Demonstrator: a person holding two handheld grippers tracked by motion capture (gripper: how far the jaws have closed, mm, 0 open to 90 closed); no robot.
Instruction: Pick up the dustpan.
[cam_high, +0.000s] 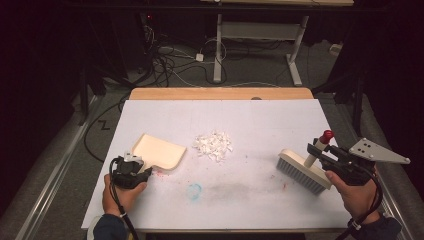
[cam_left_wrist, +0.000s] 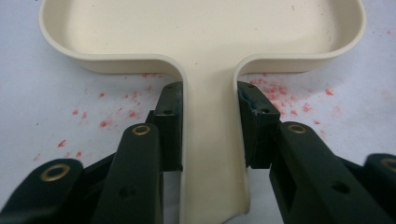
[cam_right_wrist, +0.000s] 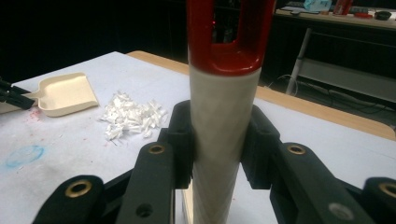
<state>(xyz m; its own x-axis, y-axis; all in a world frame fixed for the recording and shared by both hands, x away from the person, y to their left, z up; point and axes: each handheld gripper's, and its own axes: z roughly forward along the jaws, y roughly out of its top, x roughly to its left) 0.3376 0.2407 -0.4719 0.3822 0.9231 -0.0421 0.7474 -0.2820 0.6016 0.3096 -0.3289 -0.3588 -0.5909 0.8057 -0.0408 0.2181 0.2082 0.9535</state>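
Left gripper (cam_left_wrist: 208, 126) clamped on dustpan (cam_high: 159, 150) handle at left of frame, right gripper (cam_right_wrist: 217, 144) clamped on brush (cam_high: 304, 169) handle at right, paper scraps (cam_high: 213, 144) mid-frame between them, all on white surface (cam_high: 250, 195).

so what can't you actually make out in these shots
- Dustpan: left gripper view cuts off its front lip at the top edge.
- Dustpan handle end: high view, hidden under the left tool.
- Brush bristles: right gripper view, blocked by the brush handle and the right tool.
- White scraps: too small to tell the material.
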